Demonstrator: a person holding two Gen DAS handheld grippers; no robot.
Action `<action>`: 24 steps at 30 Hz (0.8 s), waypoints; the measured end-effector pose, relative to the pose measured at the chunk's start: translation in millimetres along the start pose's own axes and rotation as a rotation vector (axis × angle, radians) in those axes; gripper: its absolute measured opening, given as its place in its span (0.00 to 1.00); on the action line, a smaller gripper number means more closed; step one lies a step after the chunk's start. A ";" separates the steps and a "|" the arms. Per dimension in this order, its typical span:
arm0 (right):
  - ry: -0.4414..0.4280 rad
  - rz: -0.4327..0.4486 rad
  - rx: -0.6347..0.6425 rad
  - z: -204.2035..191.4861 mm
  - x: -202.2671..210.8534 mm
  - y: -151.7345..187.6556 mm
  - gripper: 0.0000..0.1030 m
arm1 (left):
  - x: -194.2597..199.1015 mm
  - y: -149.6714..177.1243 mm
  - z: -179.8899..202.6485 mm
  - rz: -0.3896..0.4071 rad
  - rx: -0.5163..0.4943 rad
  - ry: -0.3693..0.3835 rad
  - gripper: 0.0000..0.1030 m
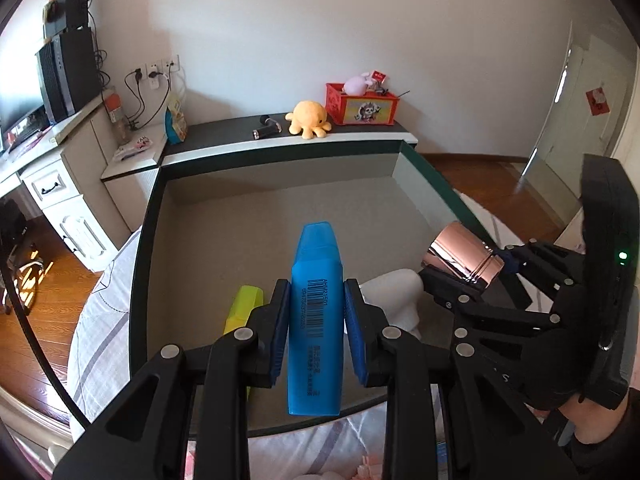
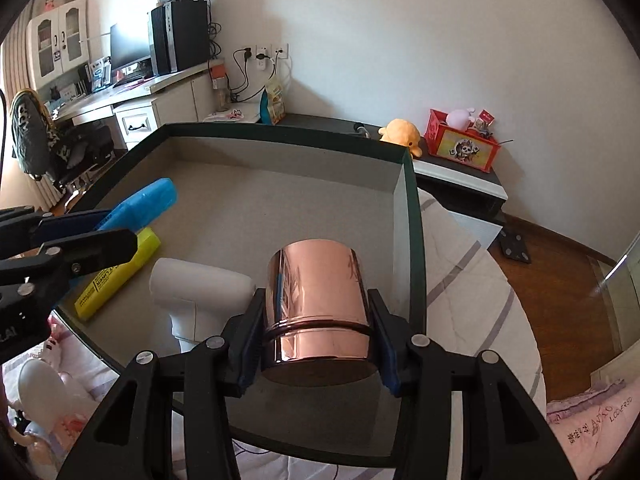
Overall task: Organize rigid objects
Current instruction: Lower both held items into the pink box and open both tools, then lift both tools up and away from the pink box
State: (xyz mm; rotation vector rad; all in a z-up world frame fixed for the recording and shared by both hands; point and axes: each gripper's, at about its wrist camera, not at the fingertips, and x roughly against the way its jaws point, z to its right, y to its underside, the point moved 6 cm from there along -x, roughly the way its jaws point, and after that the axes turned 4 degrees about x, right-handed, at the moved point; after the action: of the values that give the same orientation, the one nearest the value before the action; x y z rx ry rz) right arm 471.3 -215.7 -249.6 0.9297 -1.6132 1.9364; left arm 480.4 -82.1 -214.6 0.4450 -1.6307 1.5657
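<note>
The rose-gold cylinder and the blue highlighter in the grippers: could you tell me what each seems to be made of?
The rose-gold cylinder looks like polished metal or metallised plastic: its mirror-like surface reflects the room, and a groove rings it. The blue highlighter looks like moulded plastic with a smooth satin finish, soft glare and a printed barcode.

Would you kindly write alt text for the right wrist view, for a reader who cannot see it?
The right tongs grip a shiny copper-coloured cylinder above a dark-rimmed box. Inside lie a yellow highlighter and a white object, while the left tongs hold a blue highlighter.
</note>
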 end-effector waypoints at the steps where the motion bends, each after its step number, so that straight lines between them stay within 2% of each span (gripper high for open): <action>1: -0.001 -0.002 0.003 -0.7 -0.6 0.9 0.47 | -4.9 2.0 -0.4 -0.017 0.005 -0.007 0.26; 3: -0.013 -0.010 0.000 -1.7 -1.8 3.2 0.47 | -12.5 5.6 -1.2 -0.045 0.015 -0.016 0.26; 5: -0.008 -0.004 -0.005 -1.3 -0.8 4.9 0.47 | -14.3 5.0 -4.0 -0.035 0.030 -0.037 0.27; 7: 0.001 0.009 -0.021 -0.4 5.1 5.4 0.49 | -13.9 7.2 -6.8 -0.032 0.043 -0.054 0.43; 8: 0.011 0.015 -0.027 0.1 9.3 5.6 0.54 | -10.4 9.5 -7.9 -0.028 0.046 -0.057 0.48; 9: 0.017 0.023 -0.032 0.4 15.2 6.0 0.64 | -5.1 10.5 -7.5 -0.018 0.047 -0.060 0.56; 10: 0.014 0.041 -0.038 0.4 23.4 5.8 0.68 | 1.5 11.6 -9.7 -0.001 0.049 -0.061 0.69; 12: 0.007 0.080 -0.052 0.3 42.7 6.5 0.74 | 20.8 14.6 -10.5 0.054 0.048 -0.067 0.83; 14: 0.009 0.123 -0.073 -0.7 67.3 6.1 0.79 | 49.2 19.1 -7.9 0.129 0.037 -0.092 0.88; 16: 0.001 0.182 -0.091 -2.7 98.7 9.2 0.80 | 78.9 25.3 -6.4 0.196 0.027 -0.136 0.99; 19: 0.001 0.262 -0.123 -7.9 145.2 19.4 0.85 | 129.5 42.0 -2.6 0.319 0.031 -0.184 1.00; 21: 0.004 0.315 -0.136 -15.3 174.6 26.8 0.89 | 160.0 55.7 -0.9 0.380 0.051 -0.206 1.00; 23: 0.014 0.353 -0.145 -23.9 201.0 36.4 1.00 | 186.0 70.5 0.2 0.421 0.072 -0.221 1.00; 24: 0.021 0.379 -0.147 -29.0 214.8 41.9 1.00 | 199.0 77.7 -0.6 0.441 0.081 -0.224 1.00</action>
State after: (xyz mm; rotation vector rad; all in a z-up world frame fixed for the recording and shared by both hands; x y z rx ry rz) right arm 291.3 -213.1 -121.7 0.5739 -2.0035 2.0202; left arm 302.9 -13.4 -117.7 0.3251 -1.9361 1.9690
